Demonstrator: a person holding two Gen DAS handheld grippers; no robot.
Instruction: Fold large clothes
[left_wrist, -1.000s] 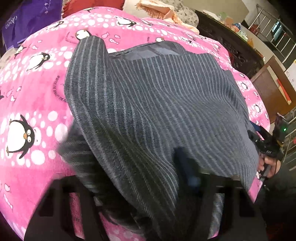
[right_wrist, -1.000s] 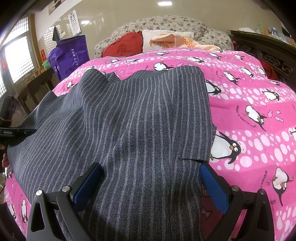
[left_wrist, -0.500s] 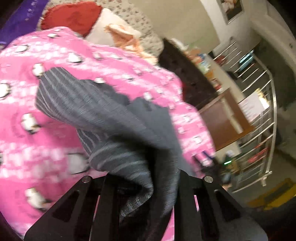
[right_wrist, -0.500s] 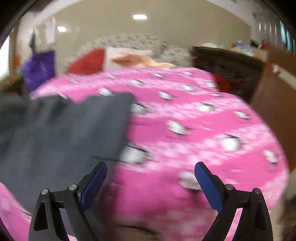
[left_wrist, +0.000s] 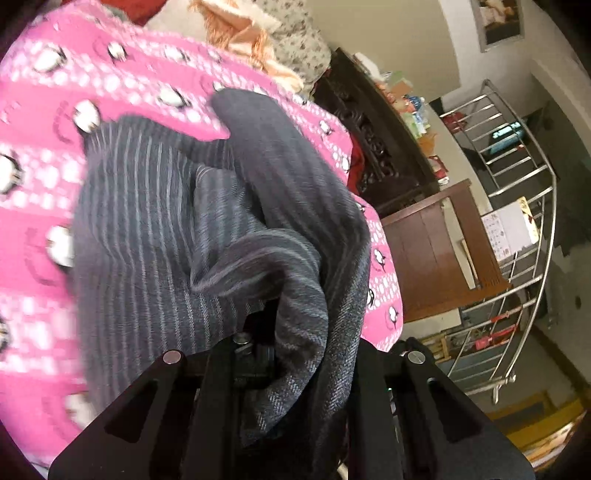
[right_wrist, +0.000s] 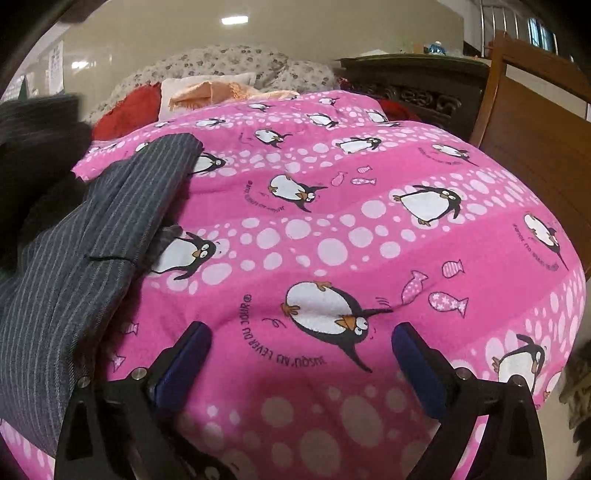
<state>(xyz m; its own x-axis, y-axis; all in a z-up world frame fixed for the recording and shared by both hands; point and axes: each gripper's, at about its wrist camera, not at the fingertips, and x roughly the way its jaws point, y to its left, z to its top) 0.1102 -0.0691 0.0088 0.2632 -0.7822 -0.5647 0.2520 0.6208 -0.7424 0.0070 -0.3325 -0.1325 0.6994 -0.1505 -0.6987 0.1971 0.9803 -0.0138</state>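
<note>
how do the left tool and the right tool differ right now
The left tool is shut on the grey pinstriped woven garment, a bunched fold clamped between its fingers; the right tool stands open and holds nothing. The left tool's jaws have just been closing on that cloth. The right tool shows blue pads; the left tool's pads are hidden by cloth. Both have black frames and point over the pink penguin-print blanket.

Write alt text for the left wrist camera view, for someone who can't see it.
The left gripper is shut on a bunched fold of the grey striped garment, lifting it above the pink penguin blanket. A dark cabinet and a metal railing stand behind.
</note>
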